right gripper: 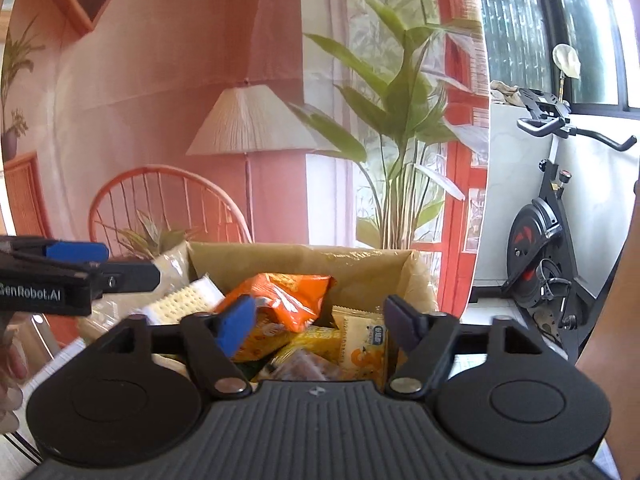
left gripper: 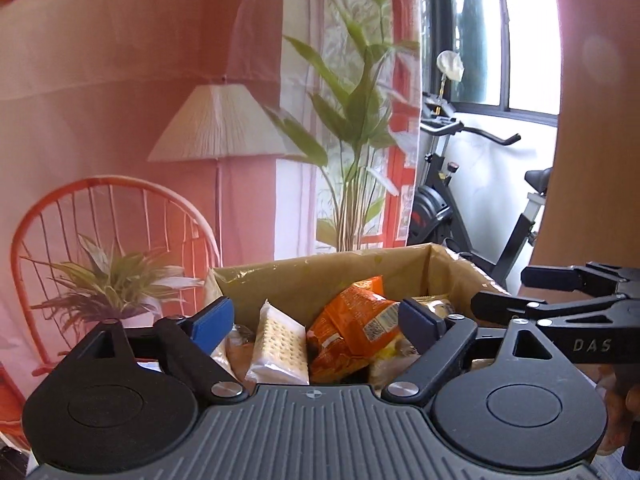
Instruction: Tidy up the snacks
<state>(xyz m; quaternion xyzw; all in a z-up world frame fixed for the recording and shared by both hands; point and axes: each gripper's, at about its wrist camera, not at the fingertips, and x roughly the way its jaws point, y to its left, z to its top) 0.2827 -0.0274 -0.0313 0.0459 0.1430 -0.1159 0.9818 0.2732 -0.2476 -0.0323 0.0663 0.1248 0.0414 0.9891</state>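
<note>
Both tongs — left point(left gripper: 316, 322), right point(right gripper: 320, 318) — spread, gripping nothing, above the snacks point(left gripper: 352, 328) in the box point(left gripper: 304, 280).

Cardboard box point(left gripper: 320, 276) holds orange snack bag point(left gripper: 352, 336), cracker pack point(left gripper: 278, 350), yellow packets point(right gripper: 362, 344).

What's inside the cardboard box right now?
In the cardboard box: an orange snack bag, a cracker pack, and yellow packets. Anything beneath them is covered.
</note>
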